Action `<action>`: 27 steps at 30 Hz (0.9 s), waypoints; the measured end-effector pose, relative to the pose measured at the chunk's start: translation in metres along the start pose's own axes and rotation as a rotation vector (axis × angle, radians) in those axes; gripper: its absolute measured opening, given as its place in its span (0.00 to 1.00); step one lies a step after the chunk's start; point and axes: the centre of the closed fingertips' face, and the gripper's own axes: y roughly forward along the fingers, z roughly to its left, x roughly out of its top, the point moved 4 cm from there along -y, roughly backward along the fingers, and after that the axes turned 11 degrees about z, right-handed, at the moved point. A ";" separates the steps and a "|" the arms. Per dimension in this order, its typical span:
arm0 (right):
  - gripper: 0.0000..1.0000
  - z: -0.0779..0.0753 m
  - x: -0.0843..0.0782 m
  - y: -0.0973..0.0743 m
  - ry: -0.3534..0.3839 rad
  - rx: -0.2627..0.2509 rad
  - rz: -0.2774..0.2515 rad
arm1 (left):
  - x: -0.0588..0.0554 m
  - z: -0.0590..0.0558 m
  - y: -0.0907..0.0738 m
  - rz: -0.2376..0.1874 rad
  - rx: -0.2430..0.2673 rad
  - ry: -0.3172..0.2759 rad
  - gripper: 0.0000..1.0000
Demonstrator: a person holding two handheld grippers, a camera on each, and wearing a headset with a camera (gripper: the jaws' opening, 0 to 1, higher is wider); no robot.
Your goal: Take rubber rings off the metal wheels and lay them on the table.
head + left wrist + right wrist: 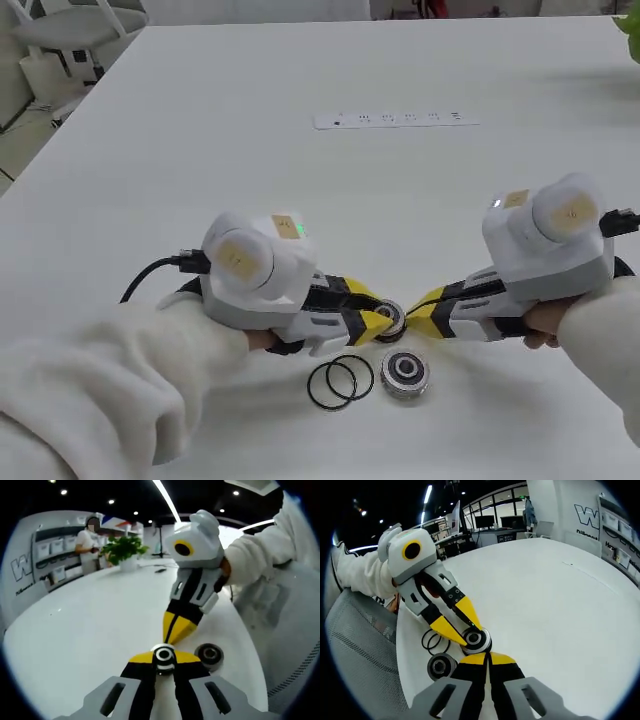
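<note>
the head view looks down on the white table (200, 150), with a power strip (395, 120) far back and two rubber rings (340, 380) lying flat and overlapping near the front edge. a second wheel (405, 370) lies just beside them, flat, with its bore facing up. the left gripper view adds a plant (125, 550) at the table's far end and a person (89, 540) by shelves. there the second wheel (210, 653) shows but not the rings. the right gripper view has the rings (432, 641), the second wheel (440, 666) and a mesh chair (360, 645) at the table's edge.

the left gripper (372, 318) has its jaws closed on the held wheel (390, 317), lifted just above the table behind the rings. in its own view the left gripper (164, 662) has the held wheel (163, 654) seated between the yellow tips, which part only by the wheel's width. from the other side the left gripper (470, 632) has one jaw on each side of the held wheel (476, 639).

the right gripper (418, 308) meets it tip to tip. the right gripper (488, 659) has its jaws drawn together to a thin slit, tips against the wheel's rim. whether they pinch a ring cannot be told. the right gripper (176, 630) comes to a point just above the wheel.

the held wheel's face and bore show in all three views, turned roughly upward. its exact tilt is unclear.
</note>
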 end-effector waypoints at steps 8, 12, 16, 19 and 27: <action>0.00 -0.005 0.003 -0.002 0.134 0.046 -0.028 | 0.000 0.000 0.000 -0.002 0.001 -0.002 0.14; 0.00 -0.002 0.008 -0.004 0.173 0.074 -0.057 | 0.000 0.000 0.000 -0.005 0.002 -0.002 0.14; 0.00 0.001 0.010 -0.004 0.169 0.072 -0.055 | 0.000 0.000 0.000 -0.007 0.003 -0.003 0.14; 0.00 0.002 0.012 -0.005 0.162 0.071 -0.055 | 0.000 0.001 0.001 -0.004 0.005 0.000 0.13; 0.00 0.006 0.016 -0.005 0.125 0.070 -0.058 | 0.000 0.001 0.001 -0.005 0.006 0.002 0.13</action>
